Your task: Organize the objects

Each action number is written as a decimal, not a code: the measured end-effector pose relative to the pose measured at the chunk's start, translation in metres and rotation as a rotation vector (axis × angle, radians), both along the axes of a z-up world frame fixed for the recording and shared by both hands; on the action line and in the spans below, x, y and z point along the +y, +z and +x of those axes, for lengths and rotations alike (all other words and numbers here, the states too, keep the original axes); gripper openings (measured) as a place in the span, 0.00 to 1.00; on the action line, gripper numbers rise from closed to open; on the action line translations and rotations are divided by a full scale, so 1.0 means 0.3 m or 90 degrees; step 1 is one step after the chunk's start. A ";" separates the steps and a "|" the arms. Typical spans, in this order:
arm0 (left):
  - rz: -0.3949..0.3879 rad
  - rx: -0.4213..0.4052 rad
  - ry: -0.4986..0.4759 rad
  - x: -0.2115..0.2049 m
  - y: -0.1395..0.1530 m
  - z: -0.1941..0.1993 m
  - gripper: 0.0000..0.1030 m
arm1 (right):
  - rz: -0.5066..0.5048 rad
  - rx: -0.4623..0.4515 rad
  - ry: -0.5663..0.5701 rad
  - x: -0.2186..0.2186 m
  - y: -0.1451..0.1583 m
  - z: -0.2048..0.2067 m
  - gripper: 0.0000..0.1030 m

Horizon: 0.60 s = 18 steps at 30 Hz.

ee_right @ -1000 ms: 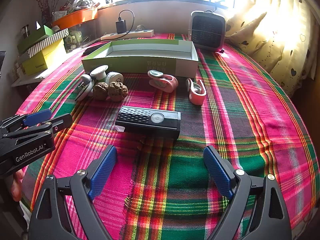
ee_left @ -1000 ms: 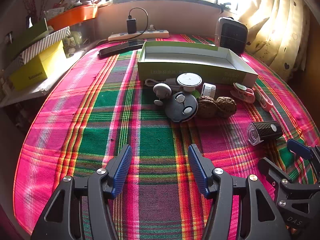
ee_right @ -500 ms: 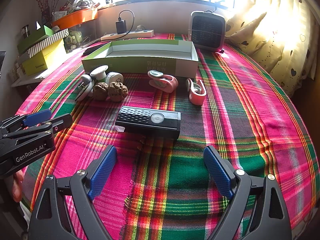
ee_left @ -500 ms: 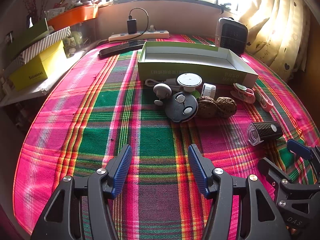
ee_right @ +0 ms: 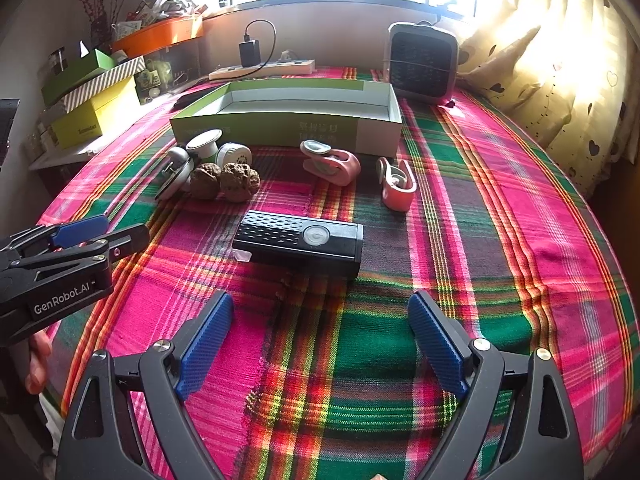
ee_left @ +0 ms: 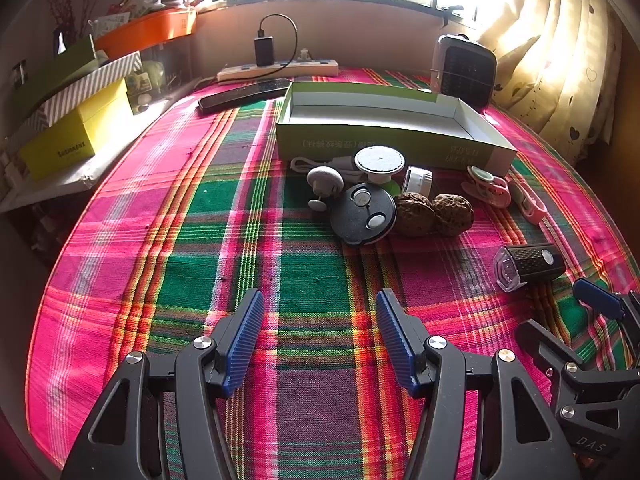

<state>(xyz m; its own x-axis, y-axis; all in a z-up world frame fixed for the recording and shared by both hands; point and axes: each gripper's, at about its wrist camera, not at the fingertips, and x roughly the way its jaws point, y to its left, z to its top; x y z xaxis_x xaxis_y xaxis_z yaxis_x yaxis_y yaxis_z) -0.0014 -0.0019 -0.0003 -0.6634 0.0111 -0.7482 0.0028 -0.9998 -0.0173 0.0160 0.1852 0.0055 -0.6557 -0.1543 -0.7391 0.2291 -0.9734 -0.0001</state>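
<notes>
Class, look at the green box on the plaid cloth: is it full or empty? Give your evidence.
Empty. The green box has no lid on it, and its pale floor and inner walls show bare in both views; all the small items lie outside it on the cloth.

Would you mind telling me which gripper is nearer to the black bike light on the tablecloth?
Right. The right gripper sits open directly in front of the black bike light, which lies just beyond its fingertips. The left gripper, also open, is off to the light's left, aimed at plain cloth.
</notes>
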 end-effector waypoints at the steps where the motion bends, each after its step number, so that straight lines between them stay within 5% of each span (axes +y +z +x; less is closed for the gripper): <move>1: 0.000 -0.001 0.000 0.000 0.000 -0.001 0.55 | 0.001 0.000 0.000 0.001 0.000 0.000 0.87; 18: 0.004 0.002 -0.052 -0.010 0.003 -0.002 0.55 | 0.017 0.012 0.085 0.022 0.028 -0.019 0.87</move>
